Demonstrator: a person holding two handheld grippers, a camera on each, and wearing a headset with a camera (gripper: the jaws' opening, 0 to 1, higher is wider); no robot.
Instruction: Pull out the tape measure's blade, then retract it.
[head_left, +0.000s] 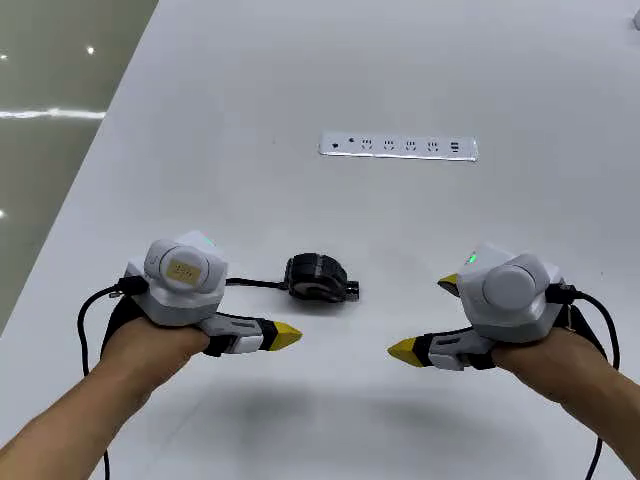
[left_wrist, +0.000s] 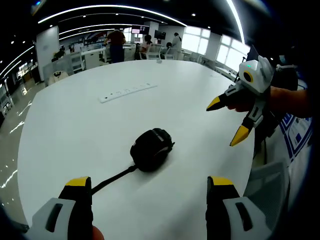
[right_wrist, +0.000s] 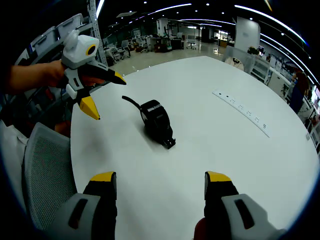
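Find black tape measure (head_left: 318, 277) flat on white table (head_left: 300, 80), ahead of and between both sets of jaws, touching neither. Blade not yet drawn. Read left gripper (right_wrist: 106, 96) jaws as spread wide, holding nothing; same for right gripper (head_left: 427, 315). Note hook end turned toward right jaws and strap (head_left: 255, 283) trailing toward left jaws, which probably suits steadying the case left and pulling right. Spot power strip (head_left: 398, 146) well beyond the jaws, blocking nothing.

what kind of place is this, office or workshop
Probably an open-plan office or lab: a large white table with a power strip on it, rows of desks behind it, and a mesh chair alongside.
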